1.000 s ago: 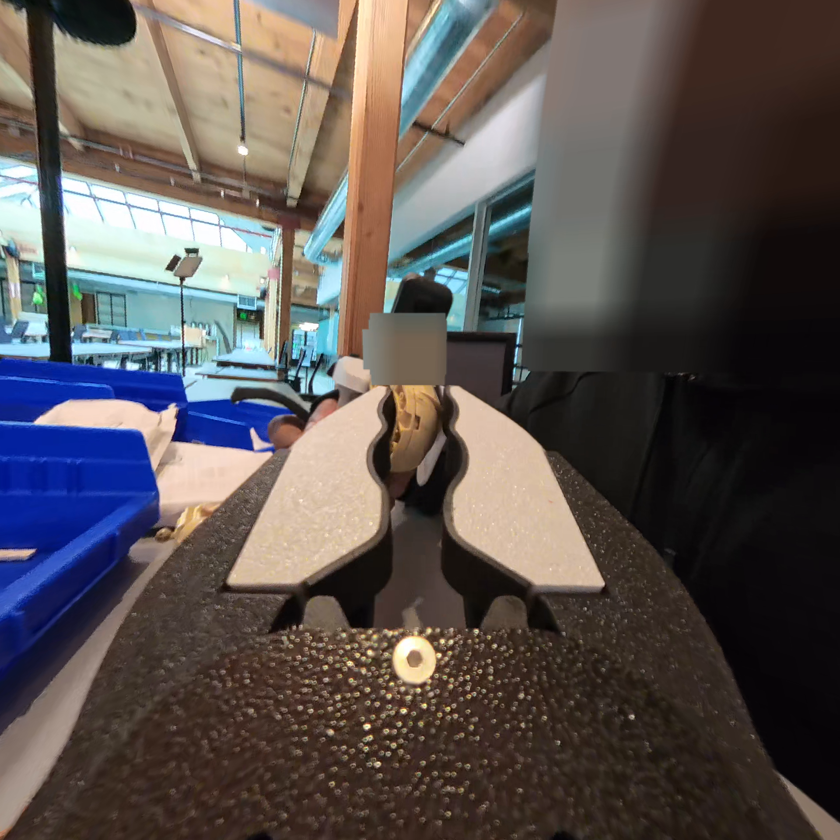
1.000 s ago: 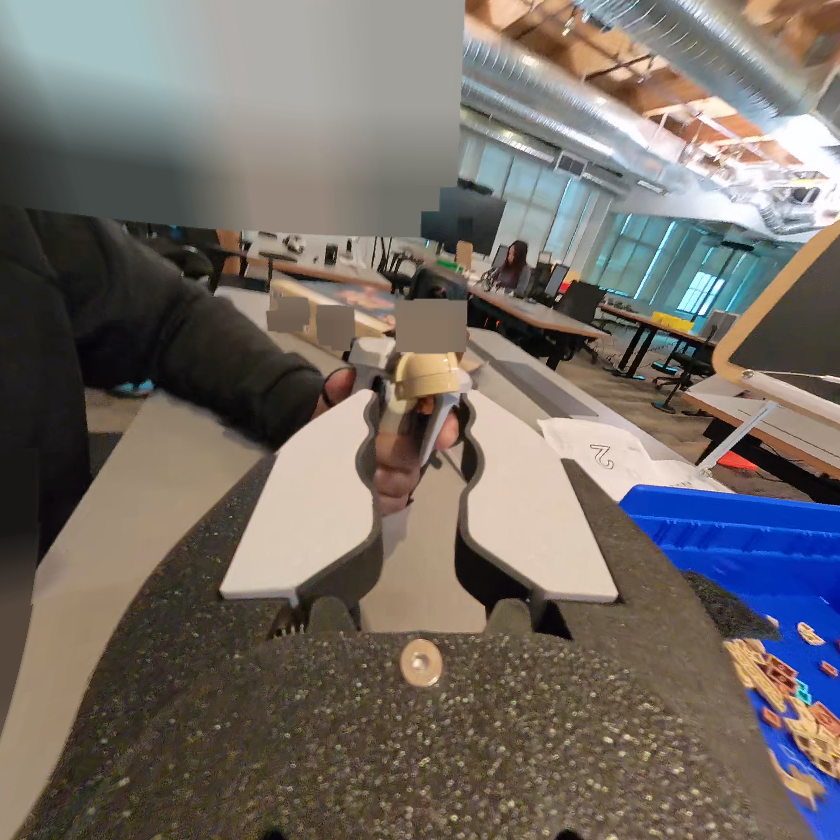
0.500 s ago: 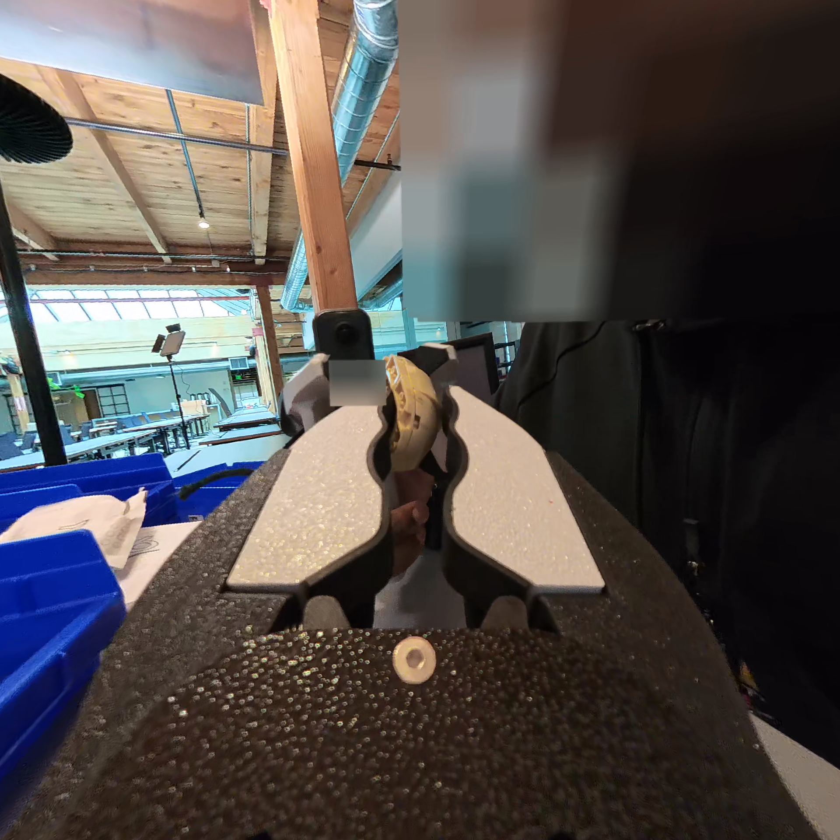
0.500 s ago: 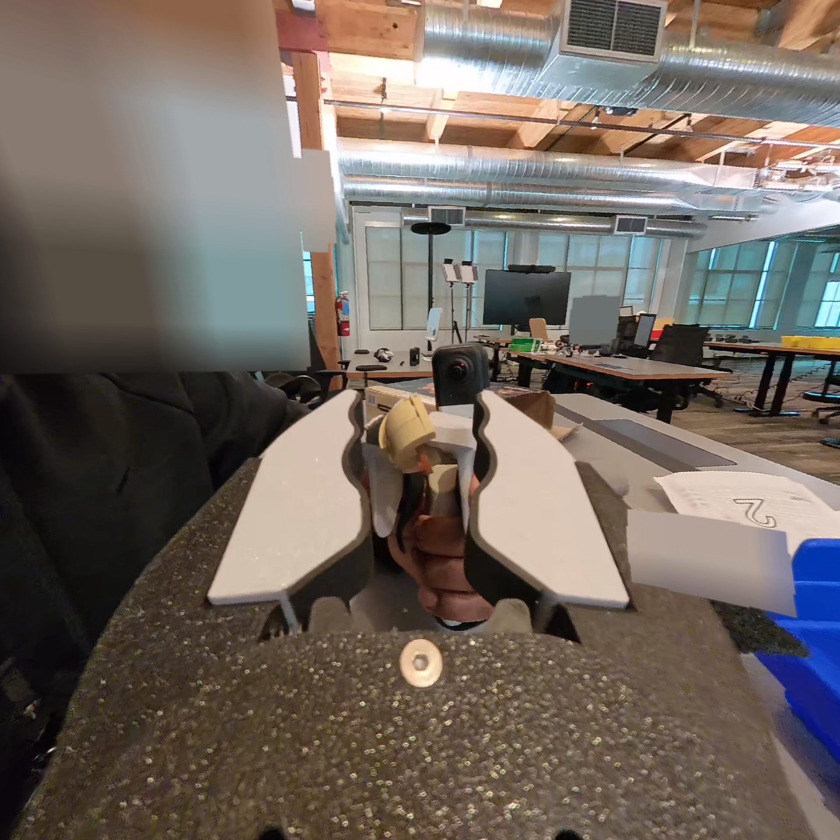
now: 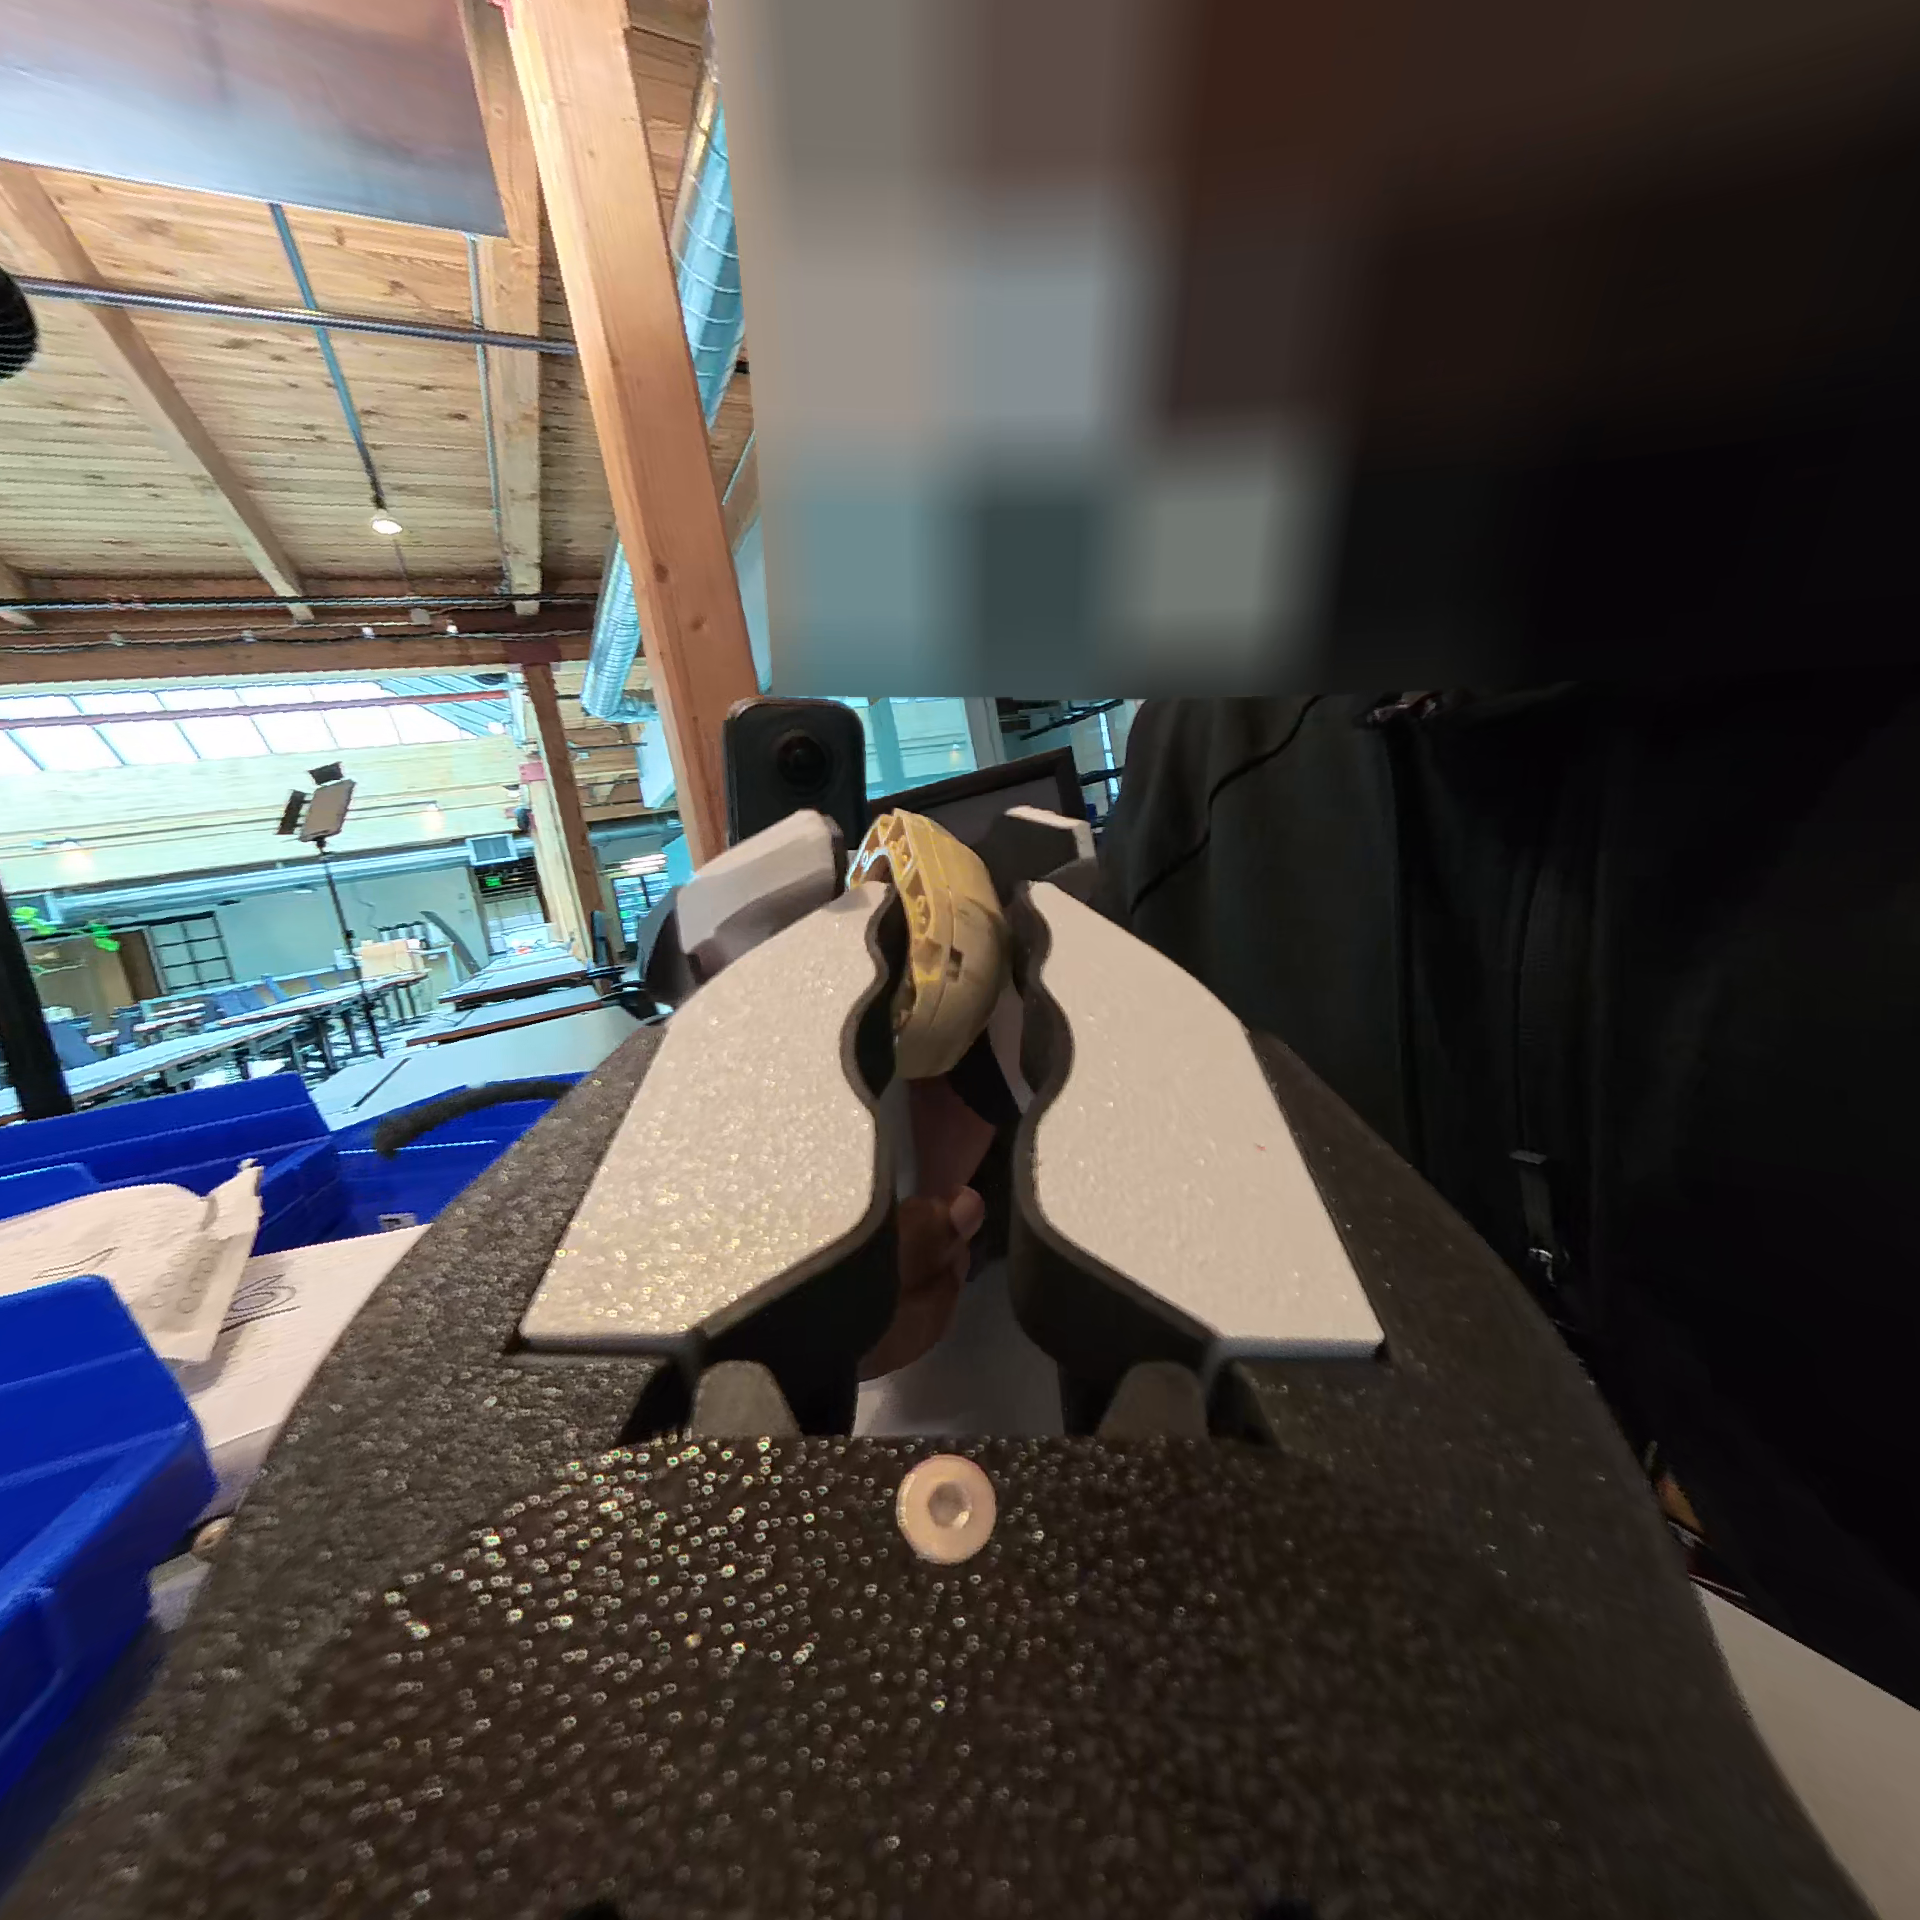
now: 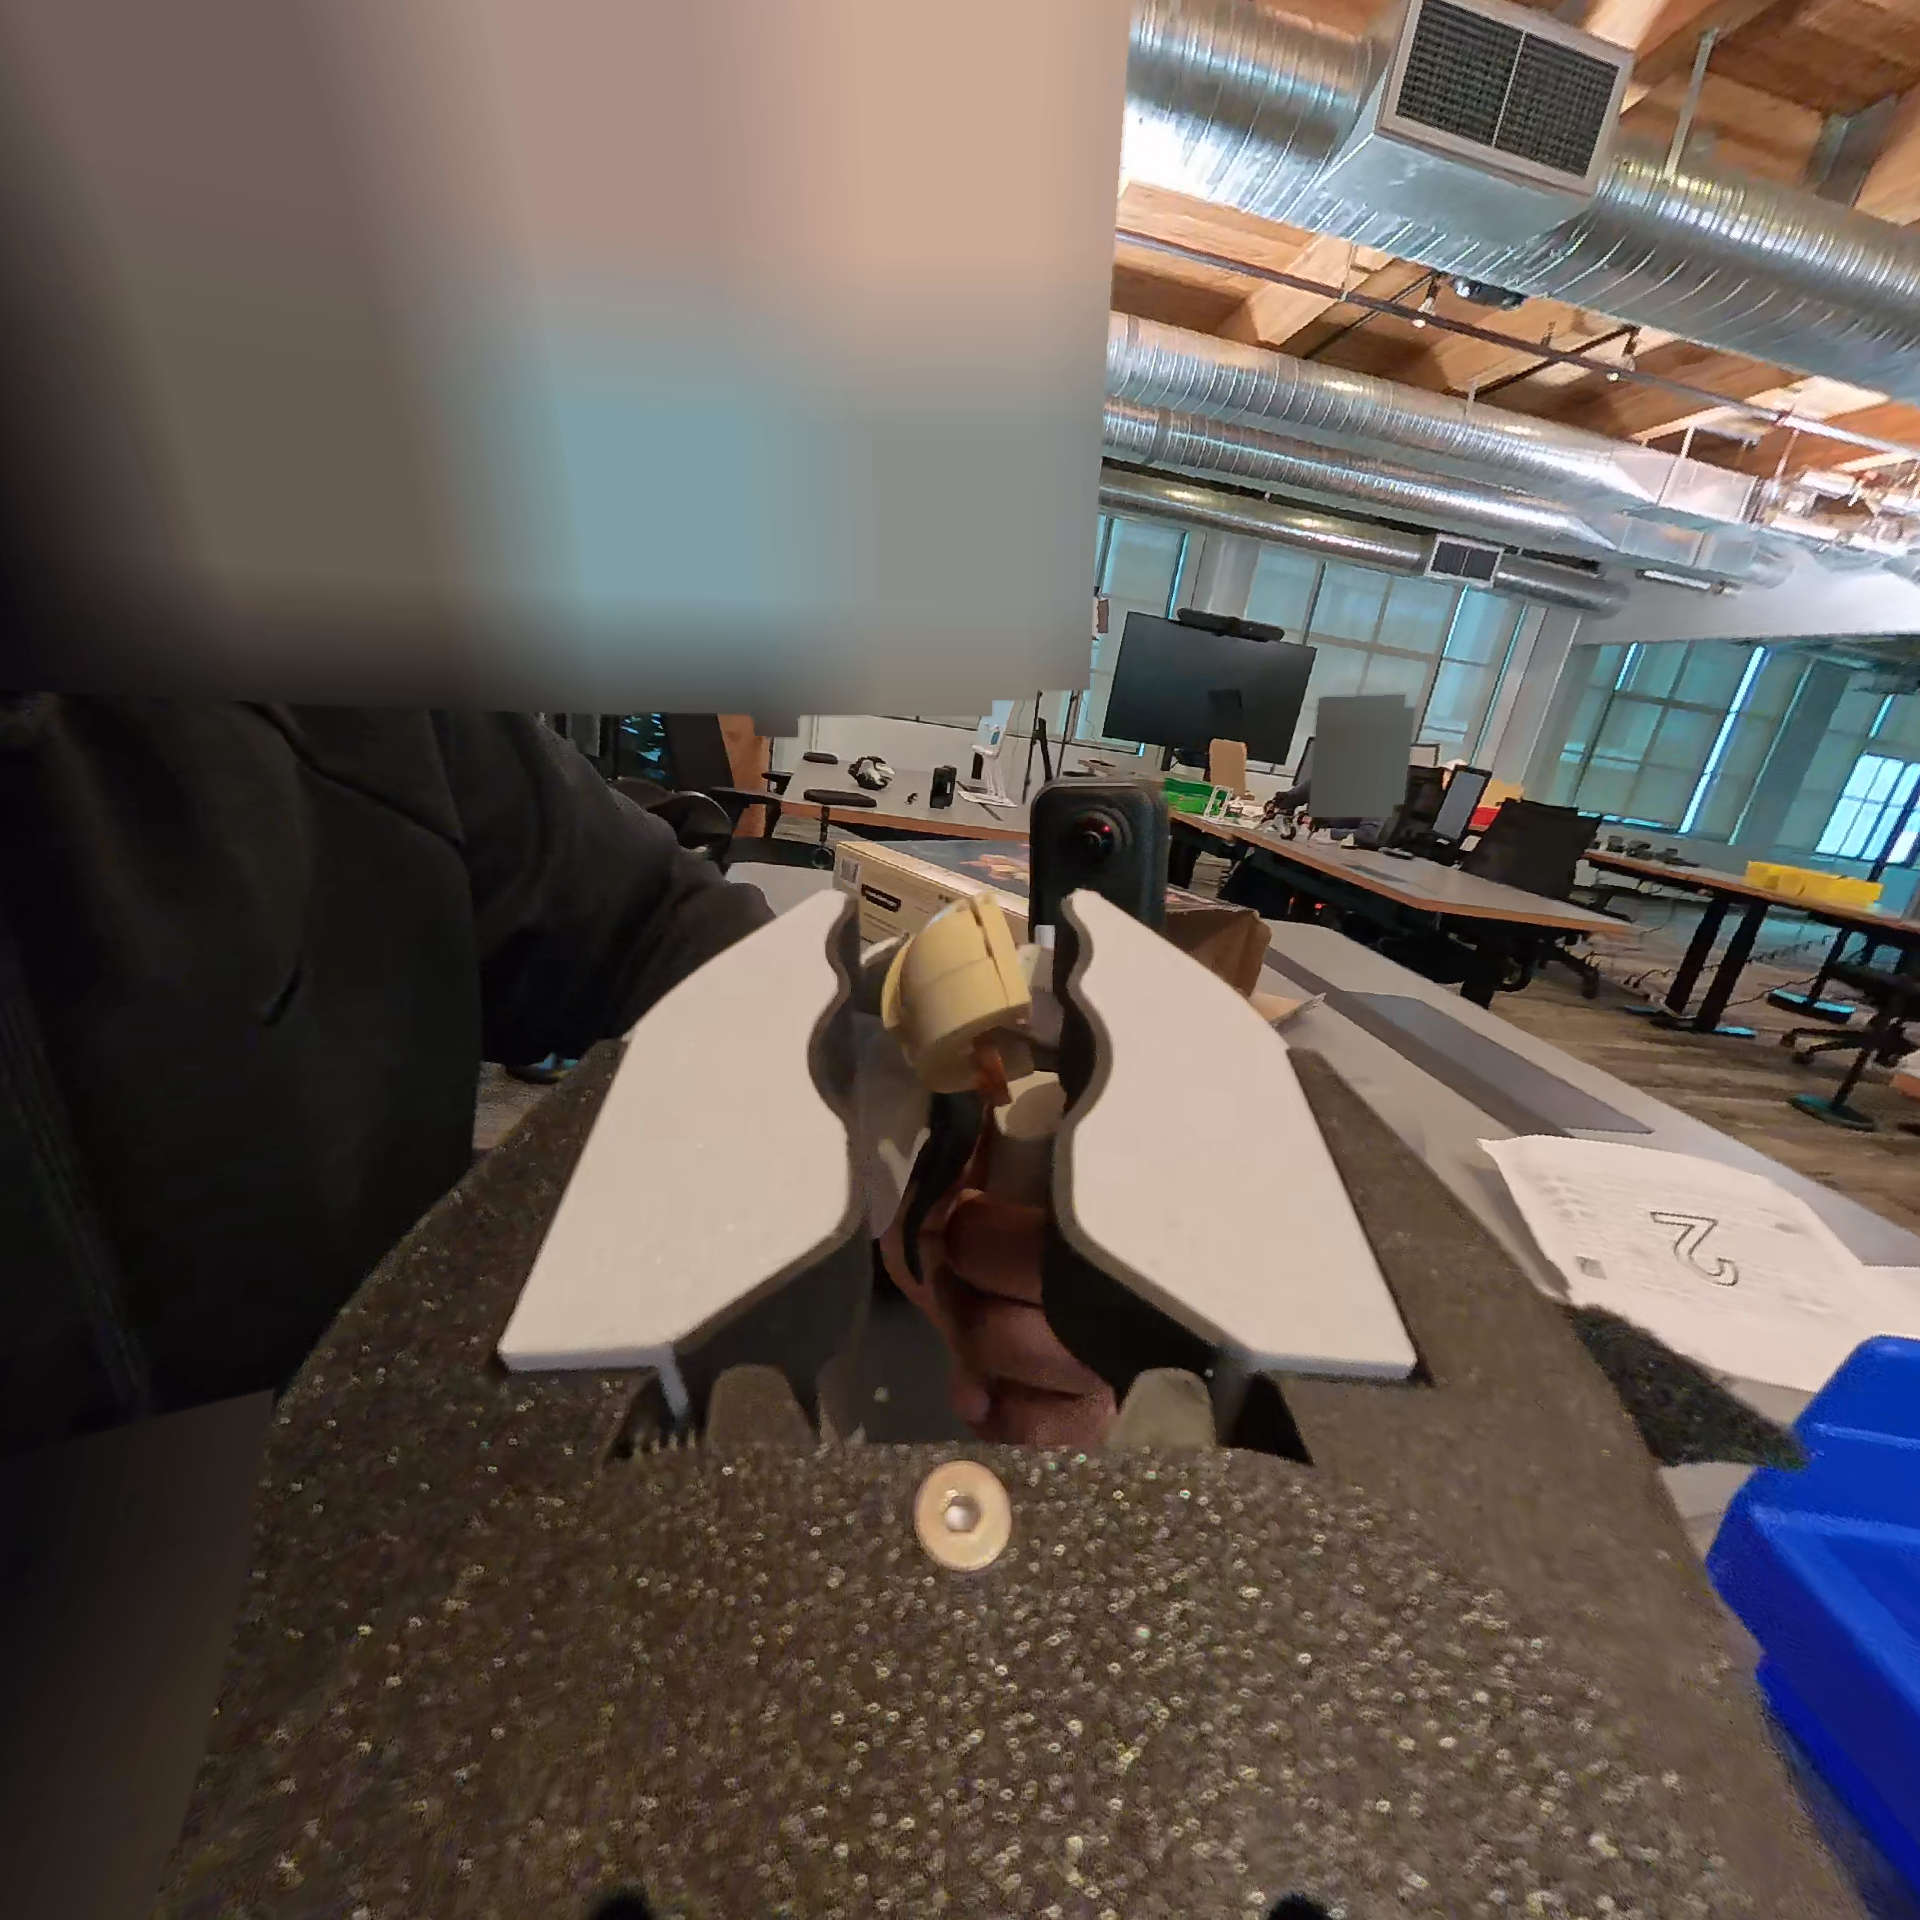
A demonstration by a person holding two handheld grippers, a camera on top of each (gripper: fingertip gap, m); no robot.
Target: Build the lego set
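We had both grippers raised off the table, tips facing each other. Our left gripper point(image 5: 951, 925) was clamped on the tan lego piece point(image 5: 940, 951); the right gripper point(image 6: 956, 956) sat around it too, grip unclear honestly.

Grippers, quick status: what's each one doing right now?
Left gripper: shut on the tan lego assembly.
Right gripper: open around the same assembly, apparently not clamping.

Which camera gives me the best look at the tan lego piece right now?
The right wrist view: the tan lego piece shows its rounded outer shell, unblocked. The left wrist view shows the same piece edge-on, ribbed underside visible, between the left gripper's fingers.
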